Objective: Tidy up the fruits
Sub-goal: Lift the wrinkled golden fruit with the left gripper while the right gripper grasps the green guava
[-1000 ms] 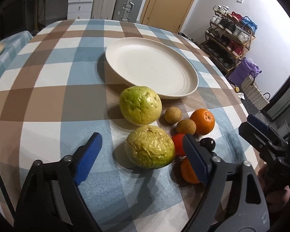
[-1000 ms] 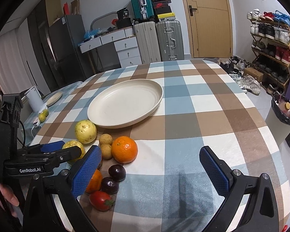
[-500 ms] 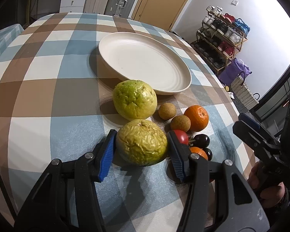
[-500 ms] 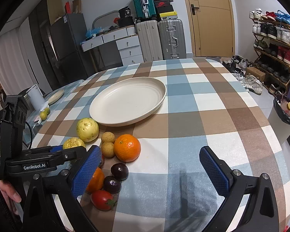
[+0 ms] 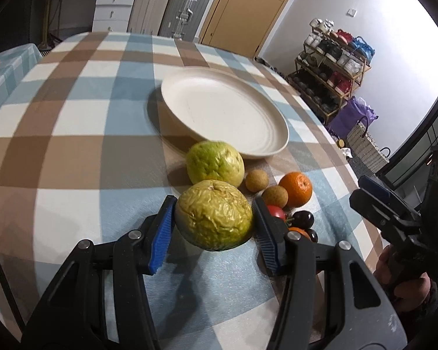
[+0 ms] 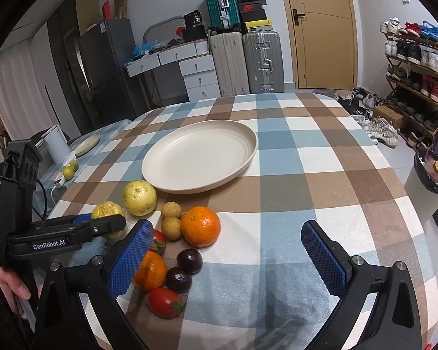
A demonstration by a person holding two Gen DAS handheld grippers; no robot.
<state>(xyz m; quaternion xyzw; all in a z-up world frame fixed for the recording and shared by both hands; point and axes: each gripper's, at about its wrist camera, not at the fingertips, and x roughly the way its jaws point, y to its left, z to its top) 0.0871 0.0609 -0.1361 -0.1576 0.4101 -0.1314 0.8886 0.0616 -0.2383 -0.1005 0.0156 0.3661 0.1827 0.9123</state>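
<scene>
Currently we are logging the wrinkled guava [image 5: 214,214] pinched between the blue pads [image 5: 160,237] of our left gripper [image 5: 214,230], apparently lifting just off the checked tablecloth [image 5: 73,145]; the cream plate [image 5: 219,110] is lying straight ahead, beyond the smoother guava [image 5: 215,162]. Our right gripper [image 6: 227,259] is hovering spread wide and empty, nearer the orange [image 6: 200,226]. A second ago our left fingers were standing apart around the resting fruit.

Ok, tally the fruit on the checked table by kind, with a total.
Guavas: 2, wrinkled guava in the left gripper, smooth guava
Oranges: 2
Small brown round fruits: 2
Dark purple fruits: 2
Tomatoes: 2
Total: 10
</scene>
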